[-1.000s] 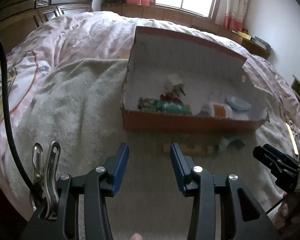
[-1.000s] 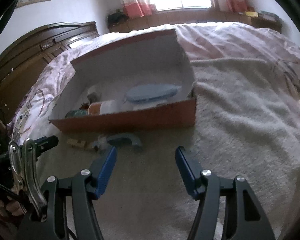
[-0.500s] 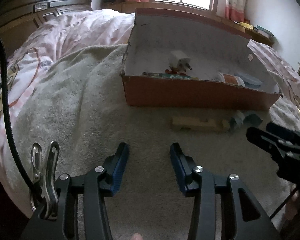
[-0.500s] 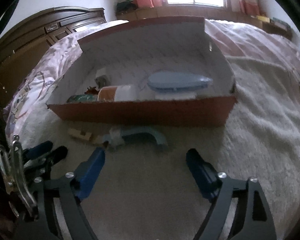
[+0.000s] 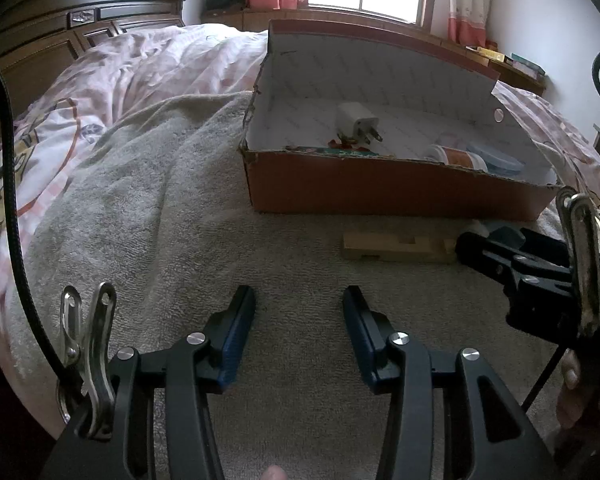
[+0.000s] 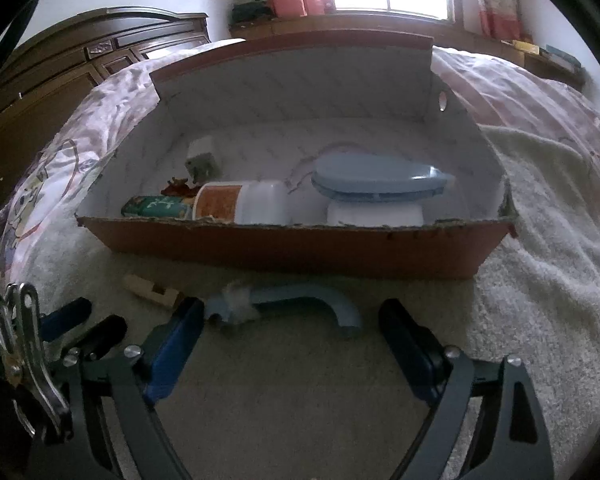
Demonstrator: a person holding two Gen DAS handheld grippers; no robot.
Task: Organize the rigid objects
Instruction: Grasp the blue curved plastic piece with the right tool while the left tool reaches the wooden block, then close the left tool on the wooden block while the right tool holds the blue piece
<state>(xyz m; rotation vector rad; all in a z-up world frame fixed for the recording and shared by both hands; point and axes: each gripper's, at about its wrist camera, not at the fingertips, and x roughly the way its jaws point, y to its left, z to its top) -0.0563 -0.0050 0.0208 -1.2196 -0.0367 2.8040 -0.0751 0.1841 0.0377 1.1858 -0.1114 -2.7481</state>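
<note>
A brown cardboard box with a white inside stands open on a grey towel. In front of it lie a wooden block and a curved blue plastic piece with white fluff on one end. My right gripper is wide, its jaws closing a little. The blue piece lies just ahead between its fingertips, and the pads do not touch it. My left gripper hovers low over bare towel short of the block, its jaws opening with nothing between them.
The box holds a white plug adapter, an orange-labelled jar, a blue-lidded container and a green packet. The towel covers a pink bedspread. A dark wooden headboard stands far left and a window ledge behind.
Both grippers have sunk and closed in on the box front. The right jaws spread much wider and now flank the blue piece. The left jaws widened slightly.
</note>
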